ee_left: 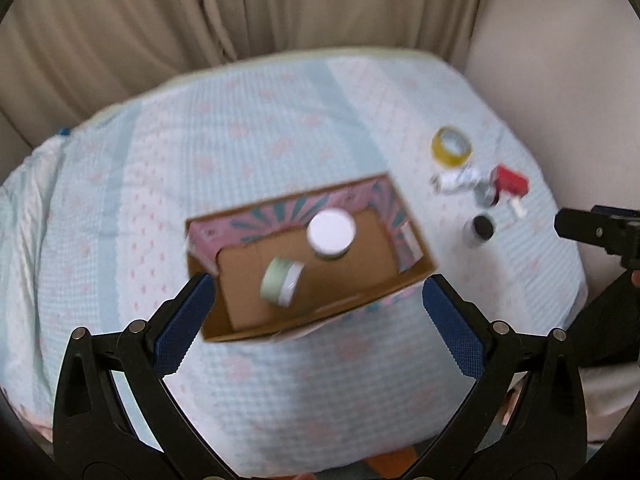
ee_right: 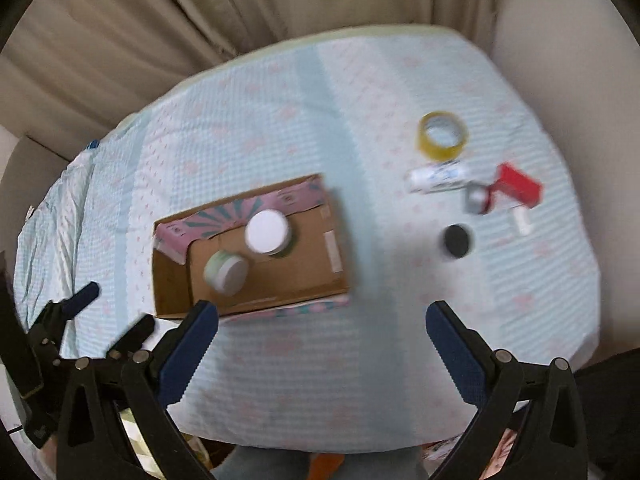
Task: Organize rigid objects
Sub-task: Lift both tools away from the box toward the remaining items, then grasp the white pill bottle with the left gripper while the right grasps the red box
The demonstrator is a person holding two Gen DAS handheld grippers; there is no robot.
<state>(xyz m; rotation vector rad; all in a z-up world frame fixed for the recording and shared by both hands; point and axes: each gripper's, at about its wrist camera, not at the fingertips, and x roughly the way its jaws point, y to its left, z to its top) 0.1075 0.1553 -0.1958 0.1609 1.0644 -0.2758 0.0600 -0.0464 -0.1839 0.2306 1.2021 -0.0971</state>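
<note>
both grippers hang above the near edge of the bed (ee_left: pixel 320 392), each with its jaws spread wide and nothing between them. the left gripper (ee_left: pixel 318 320) sits just short of the cardboard box (ee_left: pixel 304 316), its jaws framing the box's near wall, which suggests it is lined up with the container rather than with any loose item. the right gripper (ee_right: pixel 320 344) points at bare bedspread between the box and the loose things, likely placed to go for one of them next.

inside the box (ee_right: pixel 256 292) a pale green jar (ee_left: pixel 280 280) lies tipped on its side, and a white-lidded jar (ee_left: pixel 331 232) stands upright just behind it, so two pieces appear already sorted. farther right and well apart from the box lie the unsorted things: a small black-capped pot (ee_right: pixel 456 241), a white tube (ee_right: pixel 438 176), a red-and-grey object (ee_right: pixel 516 188) too blurred to name, and beyond them a roll of yellow tape (ee_right: pixel 443 136). a beige curtain (ee_left: pixel 240 12) closes the back.

the right wrist view shows the cluster more spread out, with the tube clear of the red object, and catches the left gripper at its lower left. the left wrist view shows the box's patterned inner wall more squarely, and part of the other gripper at its right edge.
</note>
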